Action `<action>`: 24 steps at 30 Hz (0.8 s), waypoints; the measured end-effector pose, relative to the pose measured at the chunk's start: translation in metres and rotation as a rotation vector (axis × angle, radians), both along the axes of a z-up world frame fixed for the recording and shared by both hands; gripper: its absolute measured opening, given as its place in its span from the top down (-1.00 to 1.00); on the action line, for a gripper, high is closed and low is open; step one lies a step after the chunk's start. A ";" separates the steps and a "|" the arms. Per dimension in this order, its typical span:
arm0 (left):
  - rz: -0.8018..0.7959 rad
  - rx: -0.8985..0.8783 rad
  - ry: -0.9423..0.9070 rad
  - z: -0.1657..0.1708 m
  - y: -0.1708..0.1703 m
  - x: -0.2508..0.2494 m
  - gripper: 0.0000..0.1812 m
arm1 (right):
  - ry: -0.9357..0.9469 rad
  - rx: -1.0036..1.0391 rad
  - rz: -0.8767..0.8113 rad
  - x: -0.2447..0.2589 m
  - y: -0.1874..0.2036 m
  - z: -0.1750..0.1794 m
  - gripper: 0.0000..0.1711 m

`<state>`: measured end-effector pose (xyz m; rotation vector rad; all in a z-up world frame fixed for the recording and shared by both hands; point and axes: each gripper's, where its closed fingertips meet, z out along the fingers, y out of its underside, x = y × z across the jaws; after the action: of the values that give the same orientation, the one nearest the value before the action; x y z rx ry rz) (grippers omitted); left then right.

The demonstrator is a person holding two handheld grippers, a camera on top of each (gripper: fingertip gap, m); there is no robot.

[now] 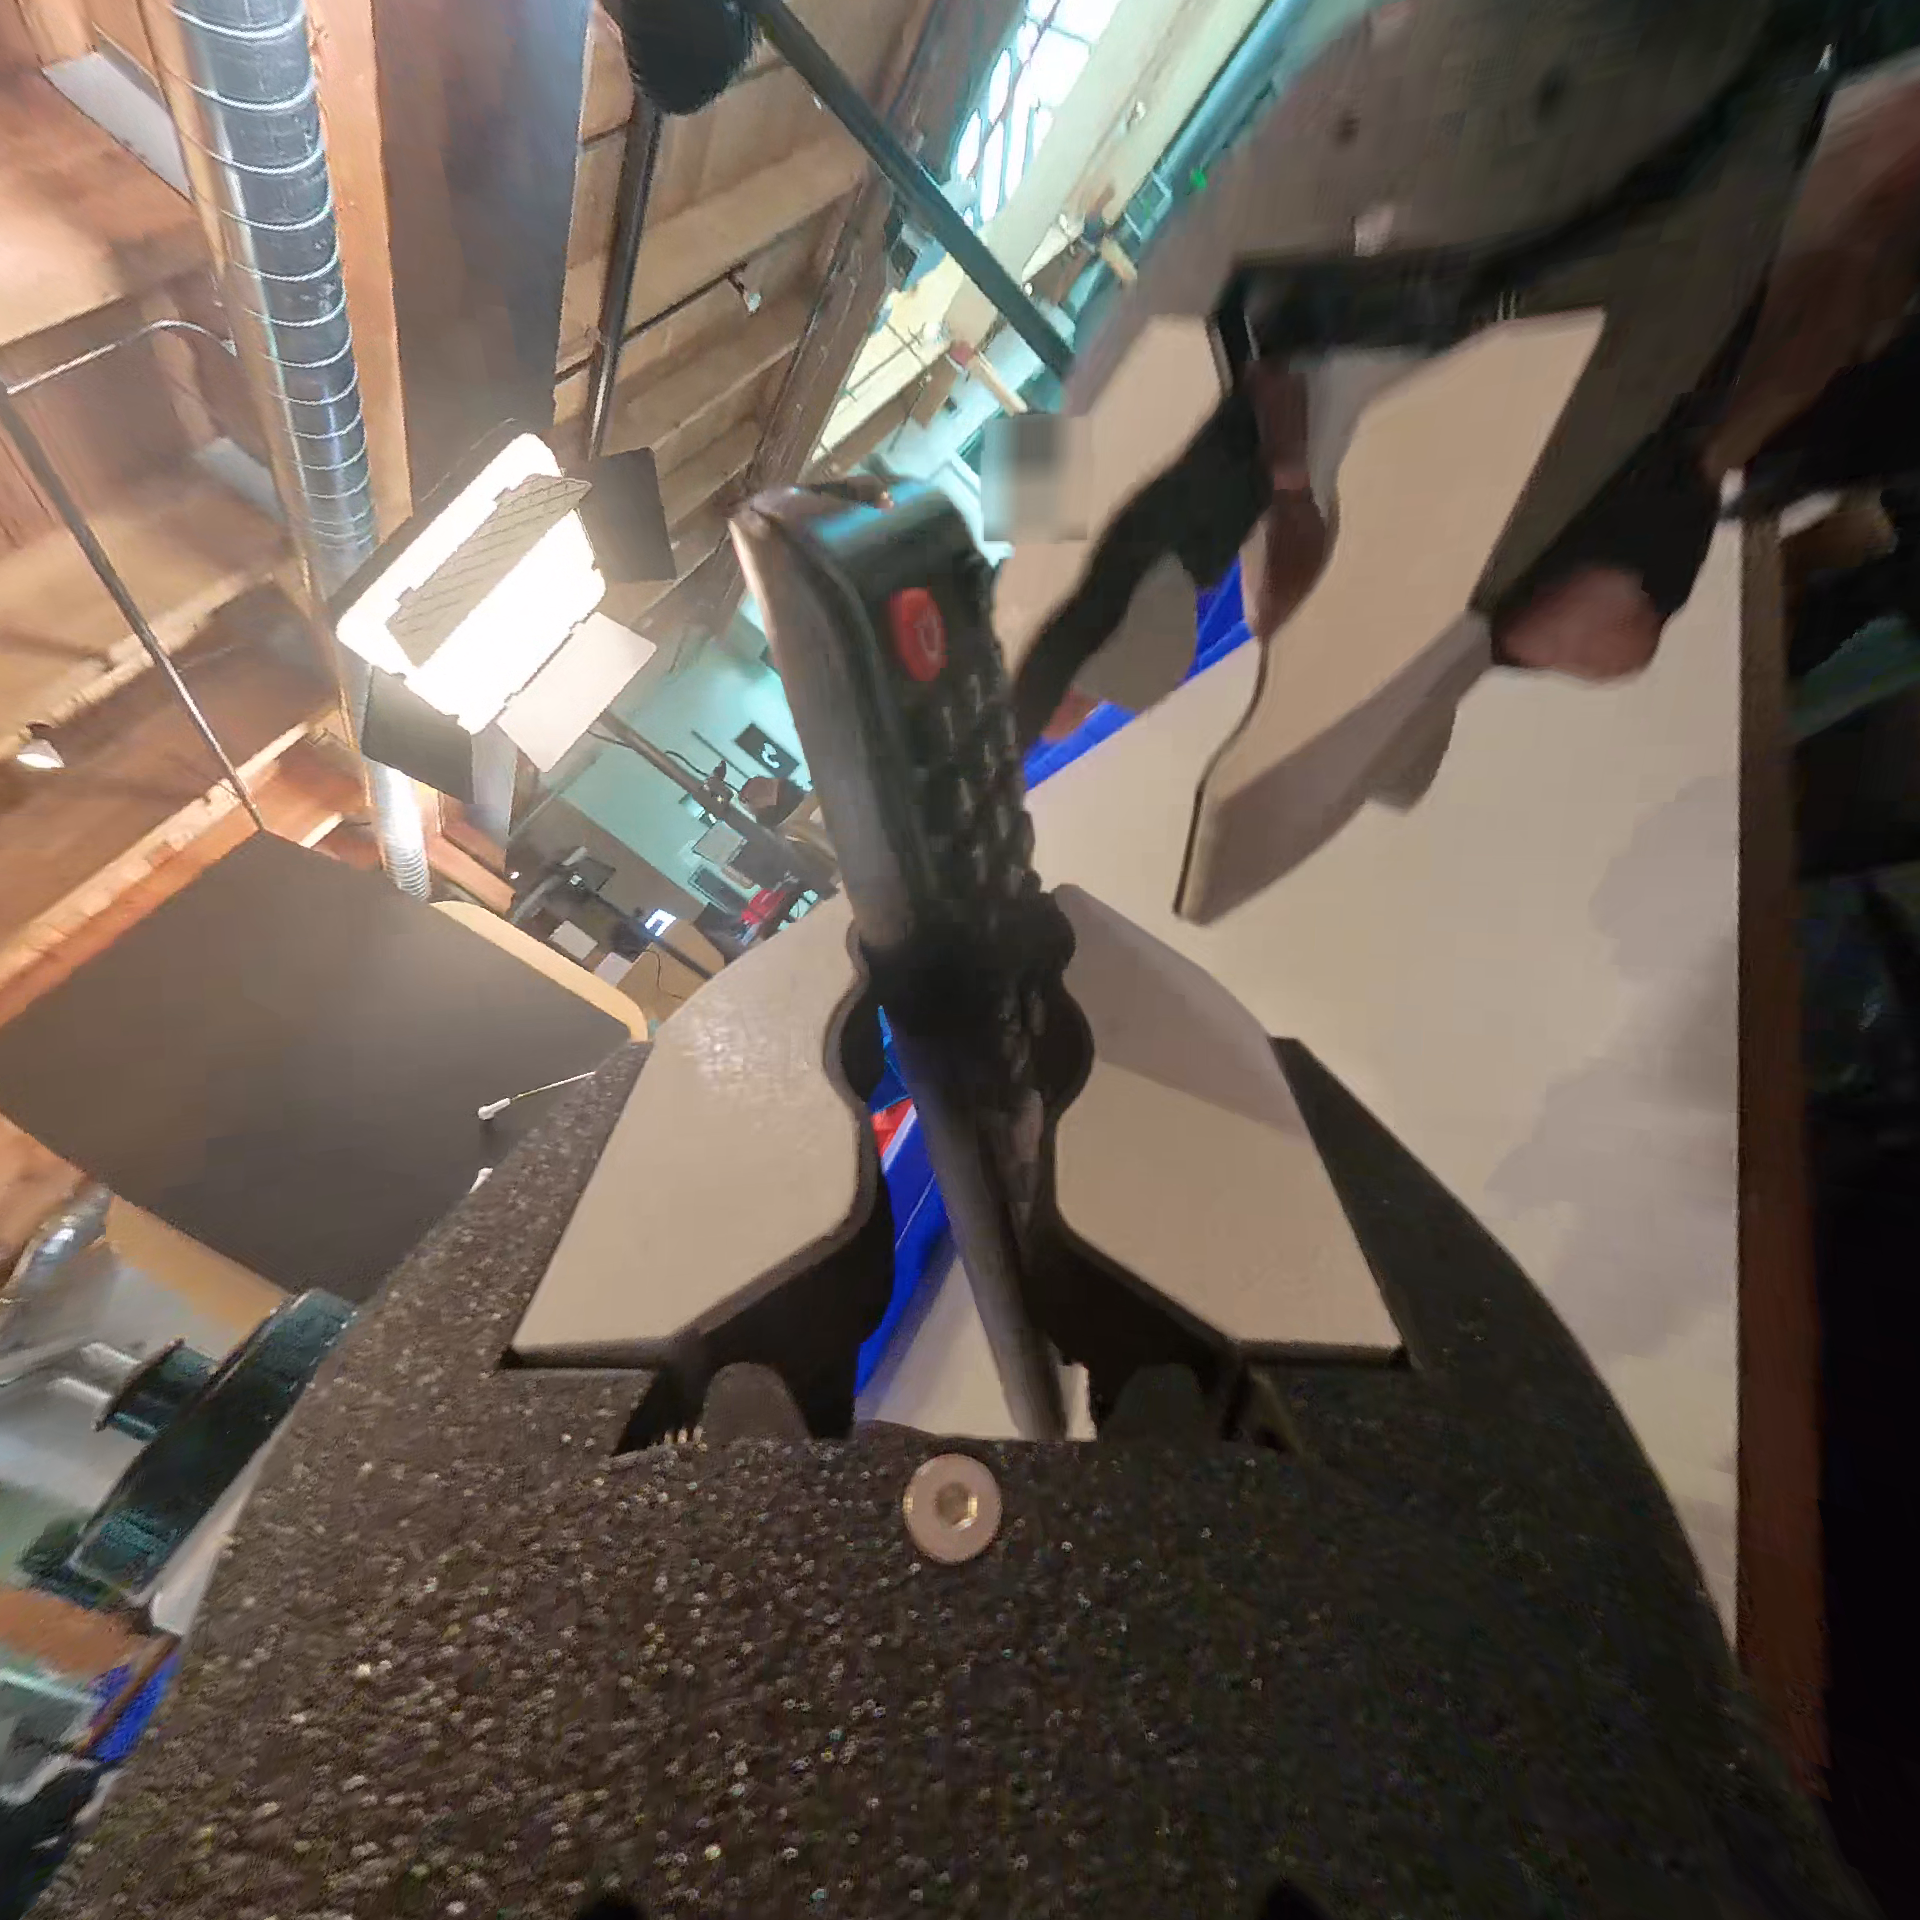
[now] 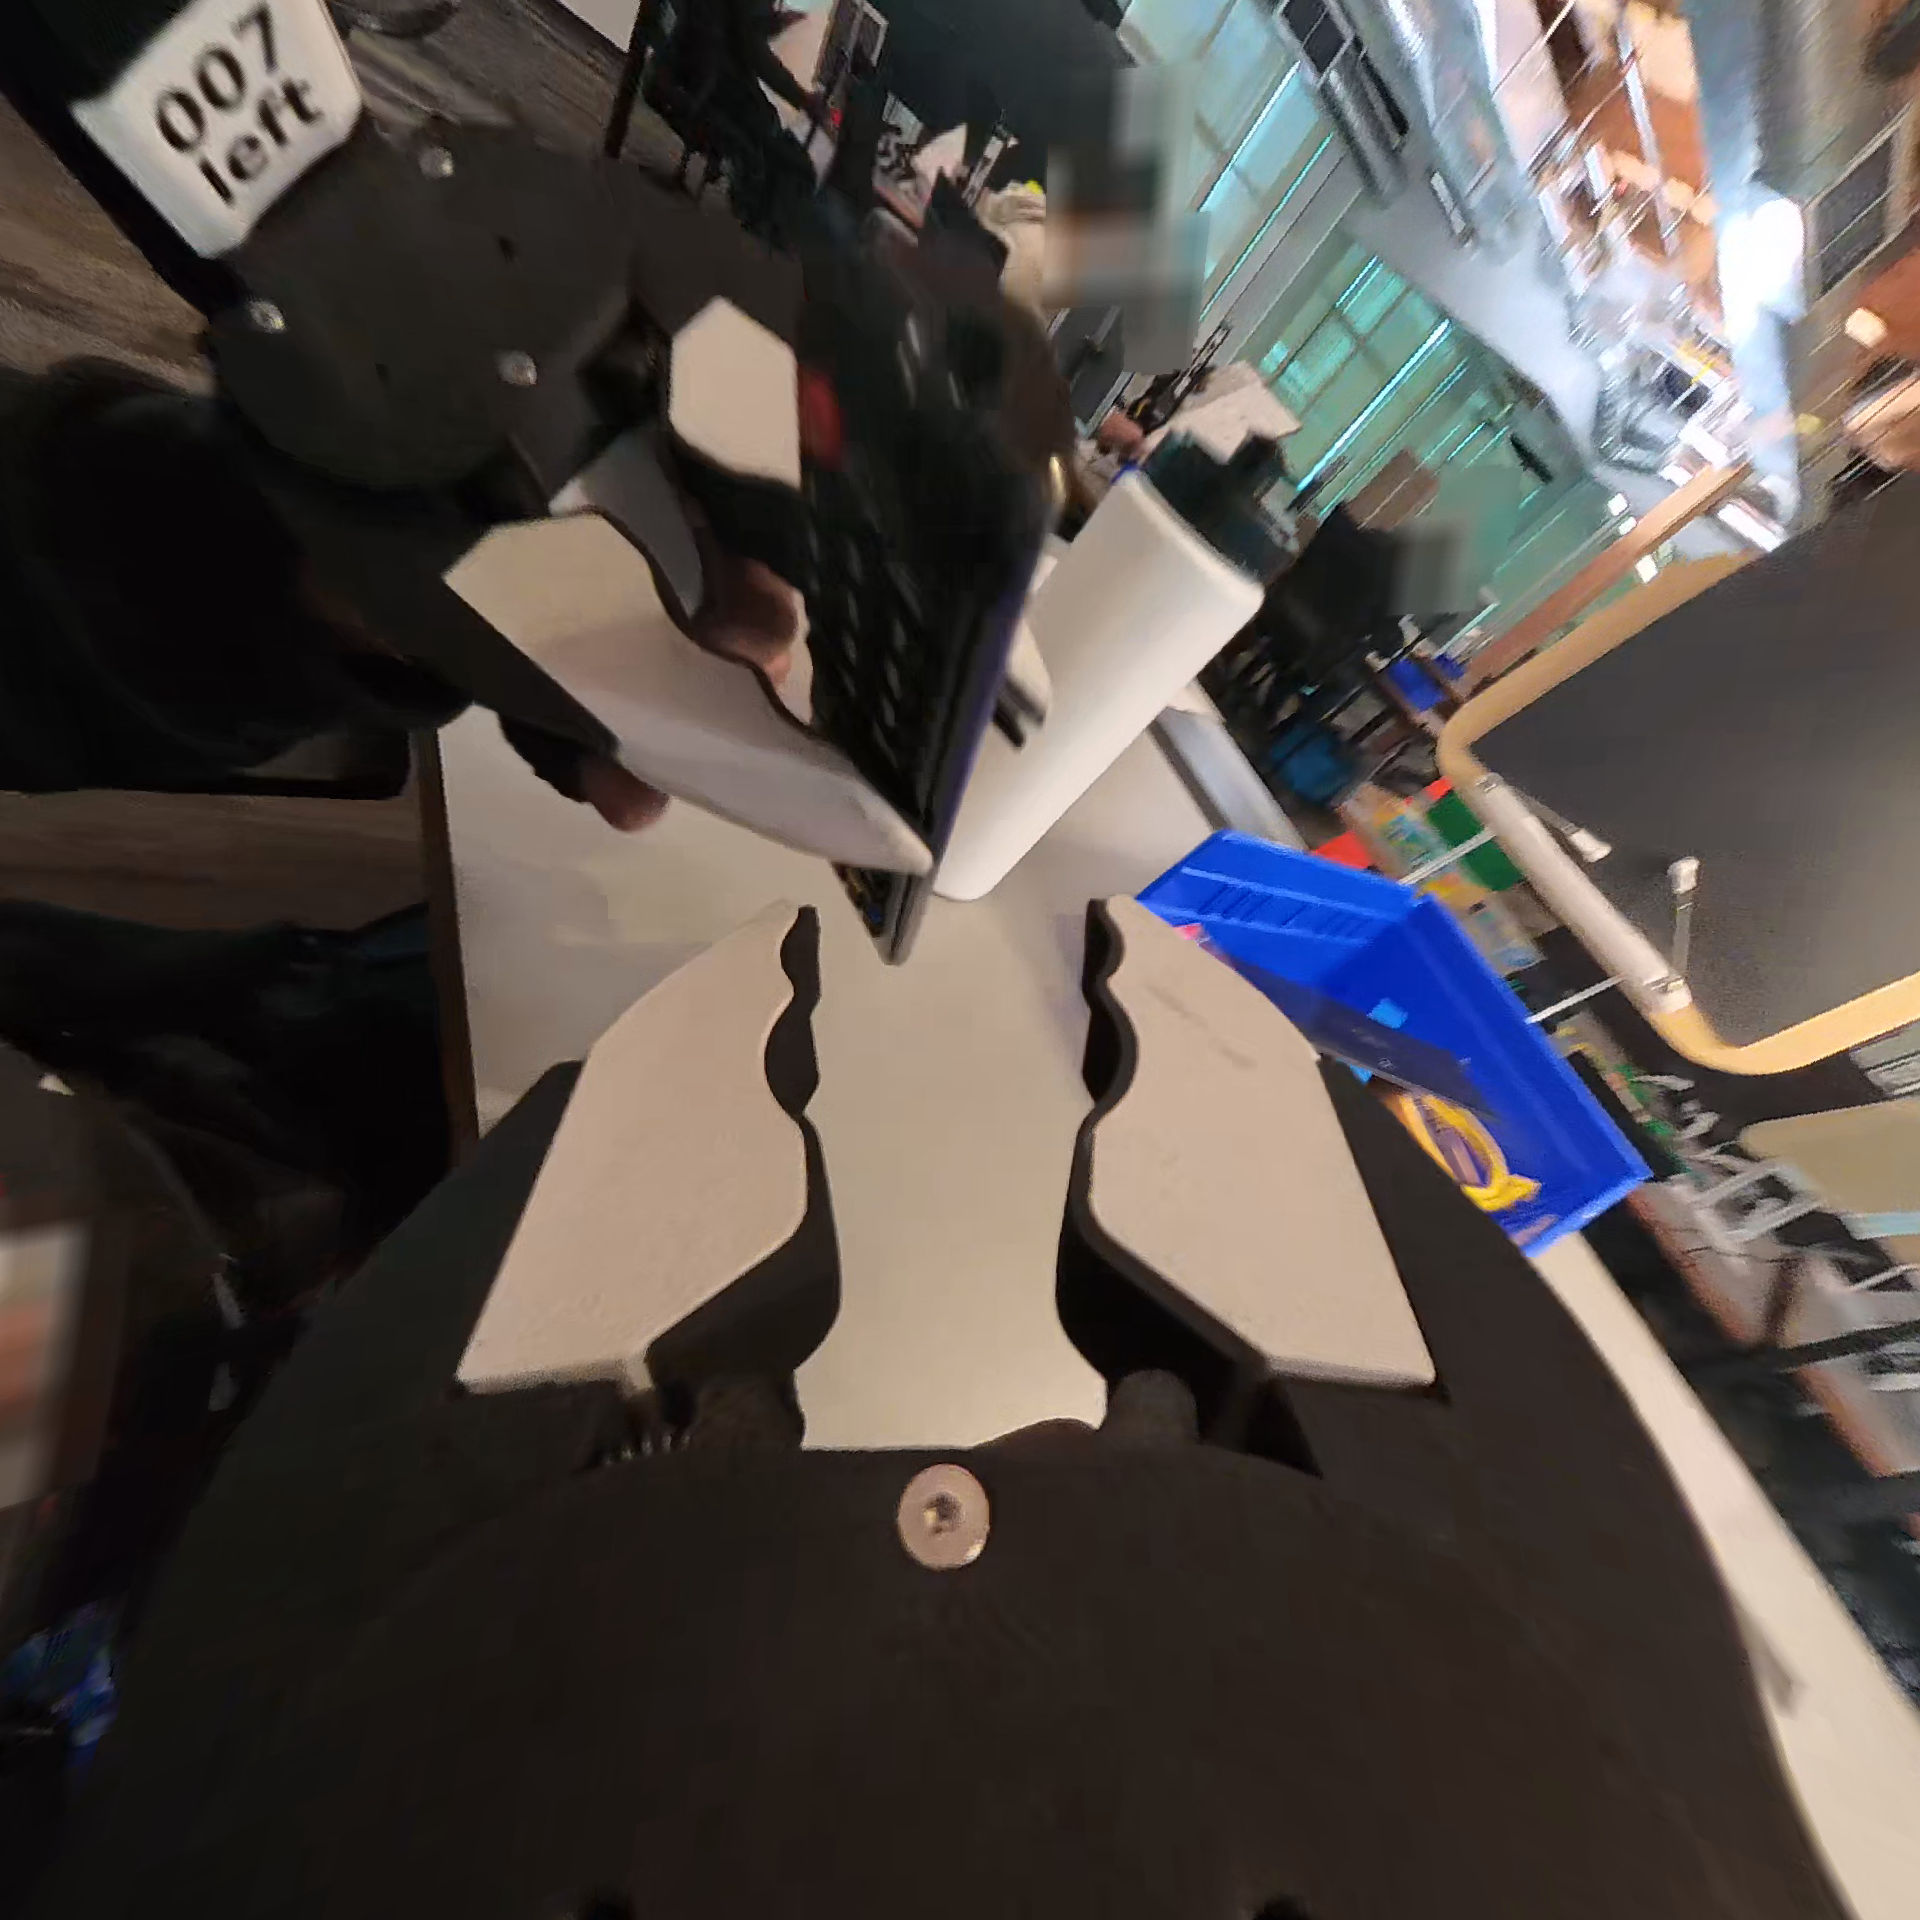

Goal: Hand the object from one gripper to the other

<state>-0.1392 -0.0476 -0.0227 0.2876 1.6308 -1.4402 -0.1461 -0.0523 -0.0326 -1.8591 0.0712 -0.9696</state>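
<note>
Left claw (image 1: 961, 997) clamps the black remote (image 1: 914, 727) mid-body, lifted above the white counter (image 1: 1455, 1039). Right claw (image 2: 945, 935) gapes wide, empty, just near the remote's tip. We judge pickup done; transfer grip and release remain.

Two hand-held grippers with pale grey finger plates on black bodies: the left hand-held gripper (image 1: 961, 977), the right hand-held gripper (image 2: 945, 997). Two fingers on each. One long black remote control with a red round button (image 1: 914, 727). One blue plastic bin (image 2: 1392, 1039). One white surface (image 1: 1455, 987). One lit rectangular studio light panel (image 1: 488, 603). One ribbed silver ventilation duct (image 1: 291, 270). One white label plate with black characters (image 2: 218, 114). Other background items too blurred to count
</note>
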 end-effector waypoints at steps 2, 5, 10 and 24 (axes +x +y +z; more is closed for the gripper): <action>0.015 0.047 -0.022 -0.006 -0.003 0.000 0.72 | -0.053 -0.033 0.000 -0.009 -0.002 0.007 0.43; 0.020 0.101 -0.041 -0.016 -0.009 -0.001 0.73 | -0.097 -0.063 -0.003 -0.017 0.000 0.012 0.46; 0.051 0.254 -0.107 -0.038 -0.016 0.000 0.73 | -0.216 -0.173 -0.068 -0.013 -0.003 0.010 0.38; 0.061 0.382 -0.131 -0.055 -0.017 -0.001 0.69 | -0.289 -0.524 -0.055 -0.010 -0.001 -0.037 0.70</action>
<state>-0.1399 -0.0649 -0.0779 0.5319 1.7831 -1.0343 -0.1558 -0.0529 -0.0691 -2.1672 -0.3380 -1.3816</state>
